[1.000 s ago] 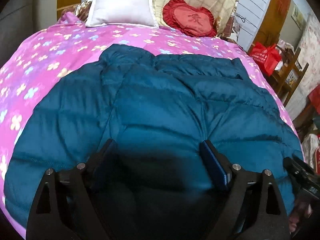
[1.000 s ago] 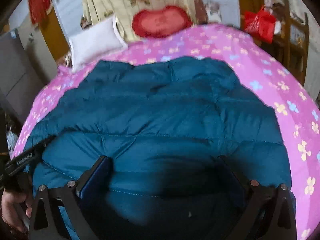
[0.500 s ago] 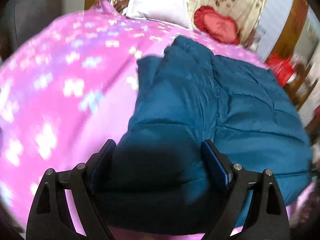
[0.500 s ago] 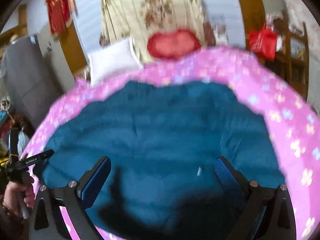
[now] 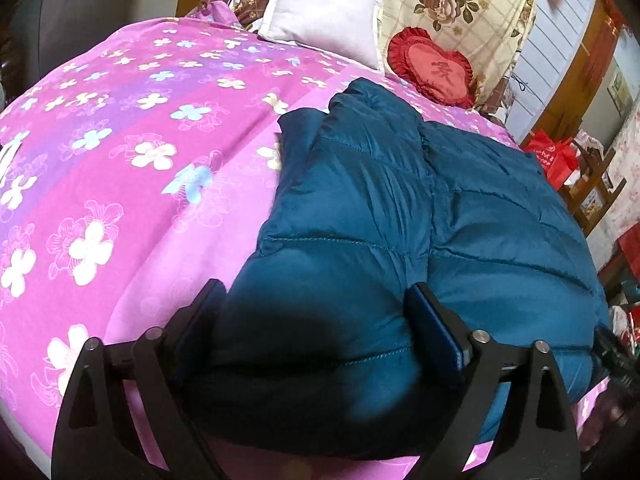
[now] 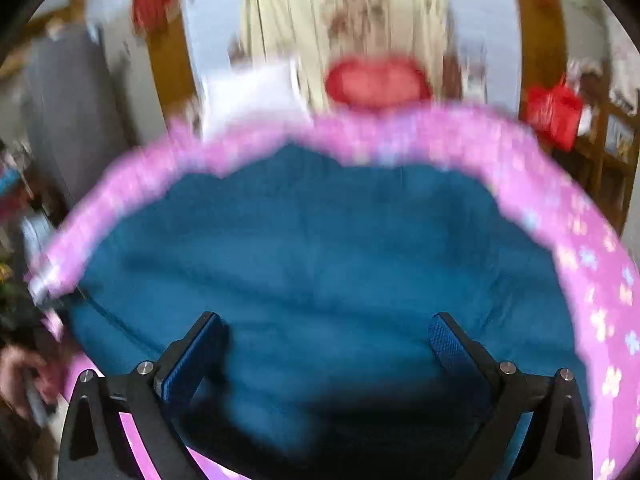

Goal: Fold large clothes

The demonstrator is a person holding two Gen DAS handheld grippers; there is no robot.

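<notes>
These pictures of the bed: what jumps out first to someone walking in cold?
A big teal puffer jacket sprawls across a bright pink flowered bedspread, one side folded over itself. At the head of the bed sit a white pillow and a red heart-shaped cushion.

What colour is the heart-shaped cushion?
Red heart-shaped cushion, sharpest in the left wrist view.

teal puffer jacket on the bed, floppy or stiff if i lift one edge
Probably floppy: the teal puffer jacket already lies doubled over itself in soft bulges. Its puffy quilted panels suggest it is light for its bulk. The smooth shell may slide on the pink floral bedspread.
</notes>
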